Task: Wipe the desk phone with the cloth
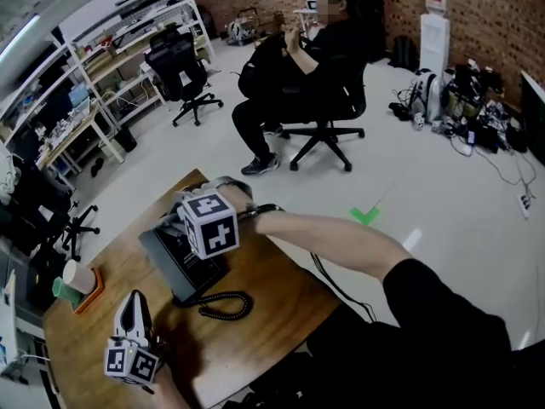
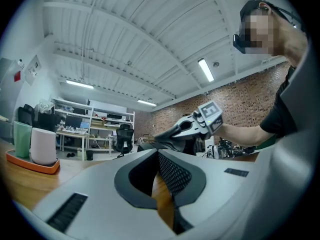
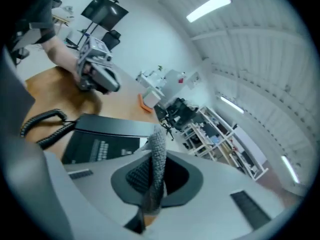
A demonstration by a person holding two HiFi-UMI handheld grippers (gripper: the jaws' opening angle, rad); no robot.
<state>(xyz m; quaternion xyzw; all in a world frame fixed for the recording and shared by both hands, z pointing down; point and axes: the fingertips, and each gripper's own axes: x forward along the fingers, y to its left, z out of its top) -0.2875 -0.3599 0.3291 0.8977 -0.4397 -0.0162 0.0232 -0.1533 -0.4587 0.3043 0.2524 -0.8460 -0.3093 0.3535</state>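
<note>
A black desk phone (image 1: 180,267) with a coiled cord (image 1: 226,305) lies on the wooden desk (image 1: 272,301). My right gripper (image 1: 176,227) hovers over the phone's far end, shut on a grey cloth (image 3: 156,159) that hangs between its jaws. In the right gripper view the phone (image 3: 107,140) with its keypad lies just below the right gripper (image 3: 155,156). My left gripper (image 1: 134,301) rests low on the desk to the left of the phone, its jaws together with nothing between them. In the left gripper view the left gripper (image 2: 159,158) looks towards the right gripper (image 2: 197,123).
An orange tray (image 1: 89,292) with cups stands at the desk's left edge, also seen as the tray (image 2: 31,163) in the left gripper view. A person sits on an office chair (image 1: 328,113) beyond the desk. Shelving (image 1: 111,41) and cables (image 1: 477,130) line the room.
</note>
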